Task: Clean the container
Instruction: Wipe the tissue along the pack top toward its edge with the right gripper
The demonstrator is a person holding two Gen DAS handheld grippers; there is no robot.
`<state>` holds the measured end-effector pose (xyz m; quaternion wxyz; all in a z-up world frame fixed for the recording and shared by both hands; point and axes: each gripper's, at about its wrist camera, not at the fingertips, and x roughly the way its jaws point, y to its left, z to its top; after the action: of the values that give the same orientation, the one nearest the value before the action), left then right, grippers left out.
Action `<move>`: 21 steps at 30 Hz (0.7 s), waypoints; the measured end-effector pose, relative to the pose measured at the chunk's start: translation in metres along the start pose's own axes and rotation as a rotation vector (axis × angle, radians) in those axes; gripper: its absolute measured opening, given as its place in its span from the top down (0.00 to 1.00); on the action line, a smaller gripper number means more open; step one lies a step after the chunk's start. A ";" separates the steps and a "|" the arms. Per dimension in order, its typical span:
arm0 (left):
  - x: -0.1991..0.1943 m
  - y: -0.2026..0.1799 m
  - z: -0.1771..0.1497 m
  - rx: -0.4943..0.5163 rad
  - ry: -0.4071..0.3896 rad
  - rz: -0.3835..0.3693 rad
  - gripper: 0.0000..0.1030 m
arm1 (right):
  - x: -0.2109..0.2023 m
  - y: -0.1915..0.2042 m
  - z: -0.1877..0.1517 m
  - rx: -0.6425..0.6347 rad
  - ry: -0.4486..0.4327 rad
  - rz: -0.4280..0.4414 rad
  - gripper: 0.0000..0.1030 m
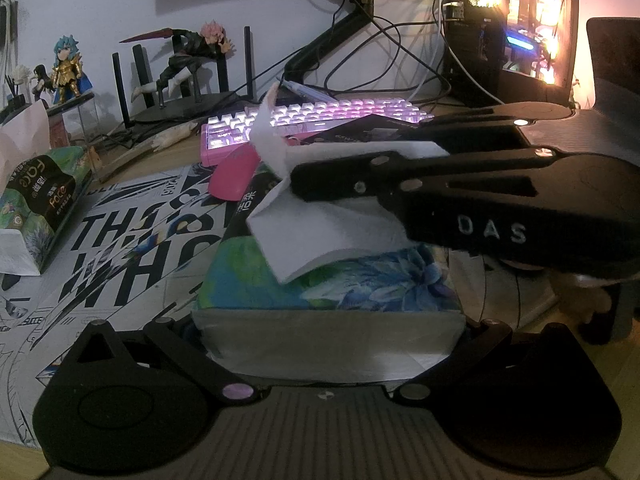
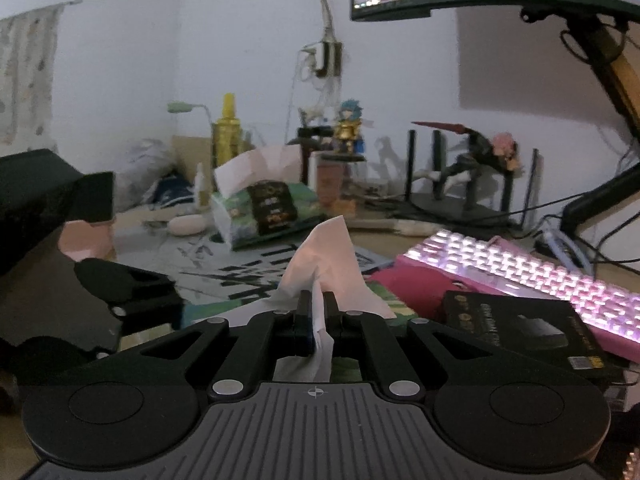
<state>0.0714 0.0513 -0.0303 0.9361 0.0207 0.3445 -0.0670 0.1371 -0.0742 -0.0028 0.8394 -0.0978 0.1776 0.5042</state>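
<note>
Between the left gripper's (image 1: 328,344) spread fingers sits the floral soft-pack tissue packet (image 1: 360,280), braced on the table.

Right gripper (image 2: 316,312) has its fingers pinched on a white tissue sheet (image 2: 328,256). Thin paper may tear, or the light pack may lift if poorly held. No container to clean is evident.

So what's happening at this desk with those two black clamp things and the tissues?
A person is working two hand-held grippers. The left gripper has its jaws around a floral tissue pack on the printed desk mat. The right gripper has its jaws shut on a white tissue, drawn up from that pack. A pink keyboard sits behind. No container being wiped shows yet.
</note>
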 end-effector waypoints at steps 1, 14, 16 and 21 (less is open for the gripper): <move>0.000 0.000 0.000 0.000 0.000 0.000 0.00 | 0.000 0.001 0.000 -0.005 0.000 0.005 0.95; 0.000 0.000 0.000 0.000 0.000 0.000 0.00 | -0.011 -0.001 0.001 -0.020 0.025 0.059 0.95; 0.000 0.000 0.000 0.000 0.000 0.000 0.00 | -0.013 0.000 0.002 -0.030 0.033 0.053 0.95; 0.000 0.000 0.000 0.000 0.000 0.000 0.00 | -0.020 0.003 0.002 -0.040 0.046 0.069 0.95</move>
<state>0.0714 0.0515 -0.0305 0.9362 0.0207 0.3445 -0.0670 0.1268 -0.0884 0.0068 0.8152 -0.1200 0.1900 0.5338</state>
